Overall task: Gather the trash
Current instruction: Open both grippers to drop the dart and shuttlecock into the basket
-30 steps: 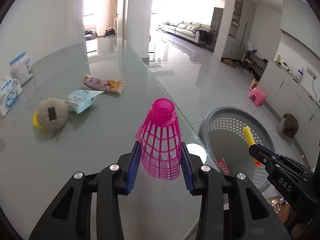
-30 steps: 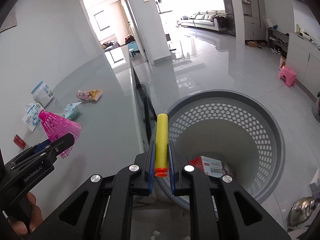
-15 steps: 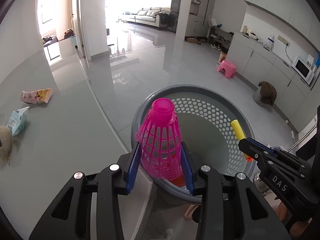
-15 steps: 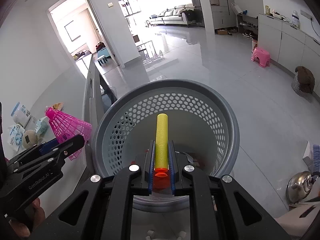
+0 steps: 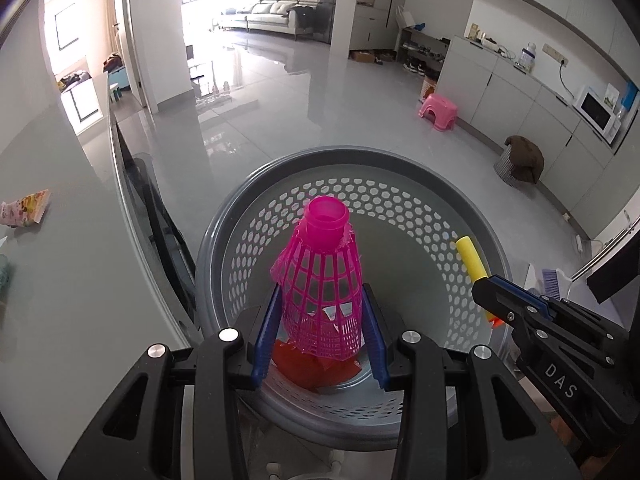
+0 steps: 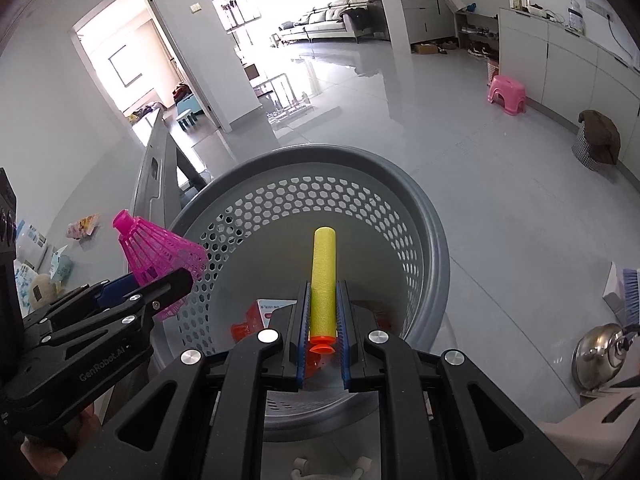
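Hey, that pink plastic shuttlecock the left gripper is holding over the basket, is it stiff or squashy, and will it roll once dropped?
The pink shuttlecock is probably light, since its skirt is open lattice. It likely flexes a little, though the left gripper holds it without visible crushing. Being cone-shaped, it would probably roll in a curve inside the grey basket.

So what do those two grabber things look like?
Both grippers, left and right, are black plastic with cut-out holes and round silver bolts. Their fingers have blue pads. One side reads "GenRobot.AI", the other "DAS" in white letters.
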Demonstrator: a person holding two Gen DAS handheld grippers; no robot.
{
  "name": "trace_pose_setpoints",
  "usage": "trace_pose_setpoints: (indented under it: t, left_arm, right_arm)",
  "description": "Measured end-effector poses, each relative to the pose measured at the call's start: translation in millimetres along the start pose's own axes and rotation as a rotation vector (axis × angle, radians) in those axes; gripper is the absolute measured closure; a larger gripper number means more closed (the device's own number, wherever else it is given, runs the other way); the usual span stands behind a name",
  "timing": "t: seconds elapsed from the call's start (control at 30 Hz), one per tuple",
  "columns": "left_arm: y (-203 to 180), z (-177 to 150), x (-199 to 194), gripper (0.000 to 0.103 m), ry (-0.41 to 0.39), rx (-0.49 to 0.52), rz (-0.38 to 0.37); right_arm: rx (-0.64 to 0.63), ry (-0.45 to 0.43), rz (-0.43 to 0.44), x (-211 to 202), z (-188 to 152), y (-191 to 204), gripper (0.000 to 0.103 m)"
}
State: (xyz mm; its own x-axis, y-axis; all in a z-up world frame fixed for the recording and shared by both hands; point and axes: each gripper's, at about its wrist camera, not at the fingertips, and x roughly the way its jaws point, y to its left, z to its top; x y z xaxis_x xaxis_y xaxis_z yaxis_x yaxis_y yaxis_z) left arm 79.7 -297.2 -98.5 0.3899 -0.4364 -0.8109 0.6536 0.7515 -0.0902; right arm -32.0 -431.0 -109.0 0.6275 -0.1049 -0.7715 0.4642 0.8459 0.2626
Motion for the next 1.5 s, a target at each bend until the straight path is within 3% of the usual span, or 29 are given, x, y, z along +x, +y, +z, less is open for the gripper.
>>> trace_pose_setpoints:
  t: [0.33, 0.37, 0.43, 0.5, 1.2, 1.5]
  left_arm:
    - [0.4, -1.1, -0.7, 0.052, 0.008, -0.014, 0.012]
    - [0.7, -0.7, -1.3, 0.051, 0.007, -0.016, 0.013]
    - [0.2, -0.5, -1.8, 0.047, 0.005, -0.023, 0.018]
    - [0.3, -1.0, -1.7, 0.046, 0.006, -0.028, 0.023]
    - [5.6, -2.3, -10.0, 0.038, -0.001, -0.040, 0.030]
    - [15.7, -7.8, -27.8, 0.033, -0.028, -0.061, 0.046]
  right_arm:
    - [0.004, -0.001, 0.003, 9.1, 4.6, -6.6, 0.090]
    - [0.005, -0.003, 0.001, 9.3, 4.5, -6.8, 0.088]
    - [0.007, -0.009, -0.002, 7.7, 3.7, -7.6, 0.072]
    - [0.013, -0.020, -0.004, 7.2, 3.5, -10.0, 0.069]
    - [0.017, -0.027, -0.007, -5.1, -0.5, -9.5, 0.065]
    - [0.009, -0.046, 0.004, -16.5, -4.6, -2.1, 0.058]
